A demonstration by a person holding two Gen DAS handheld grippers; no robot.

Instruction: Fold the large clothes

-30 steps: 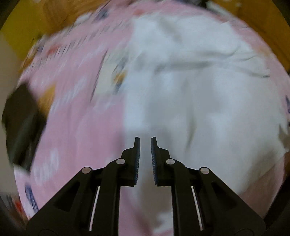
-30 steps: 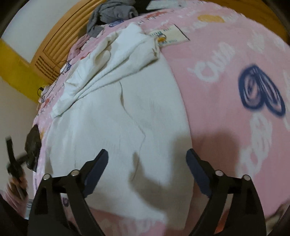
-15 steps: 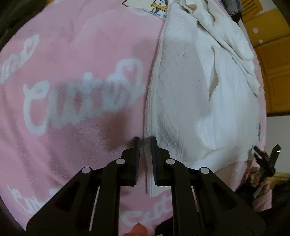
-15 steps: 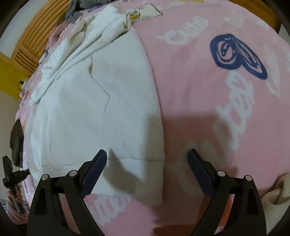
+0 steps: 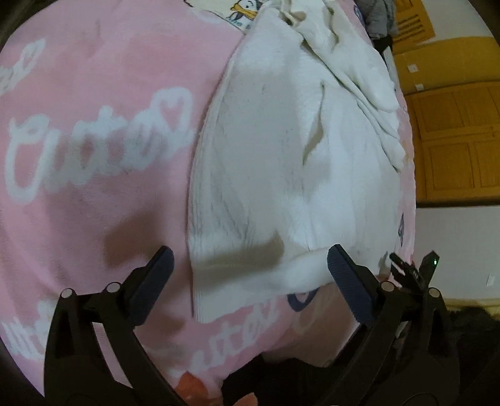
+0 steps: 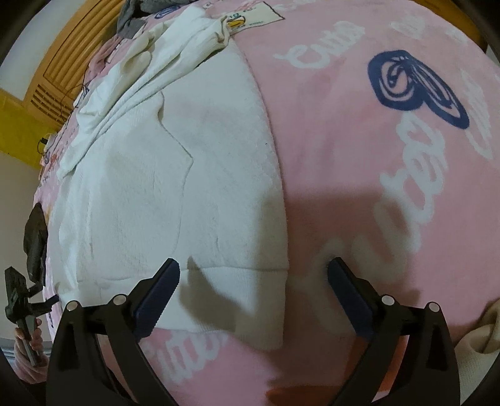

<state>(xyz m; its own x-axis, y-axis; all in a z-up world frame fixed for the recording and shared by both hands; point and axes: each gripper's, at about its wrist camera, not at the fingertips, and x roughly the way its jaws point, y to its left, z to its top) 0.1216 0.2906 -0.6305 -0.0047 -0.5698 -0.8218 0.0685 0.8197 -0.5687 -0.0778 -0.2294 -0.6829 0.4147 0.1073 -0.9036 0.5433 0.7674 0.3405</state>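
Two tools hang over a white garment (image 5: 281,162) spread flat on a bed covered by a pink blanket (image 5: 93,193) printed with white script and navy curls. In the left wrist view, the left tool (image 5: 250,265) has just been opening and now stands wide, its dark blue pads on either side of the garment's ribbed hem at the near left corner; the cloth lies on the blanket beneath the gap and neither pad presses it. In the right wrist view, the right tool (image 6: 253,274) is likewise wide and has just been opening a little further, straddling the hem's near right corner, with one pad over the white fabric and the other over bare pink blanket; nothing is gripped. The garment's far end is bunched, with a sleeve folded across it near a small printed patch (image 6: 247,14) of the blanket. A grey piece of clothing (image 6: 140,12) lies beyond, against a slatted wooden headboard (image 6: 65,62).
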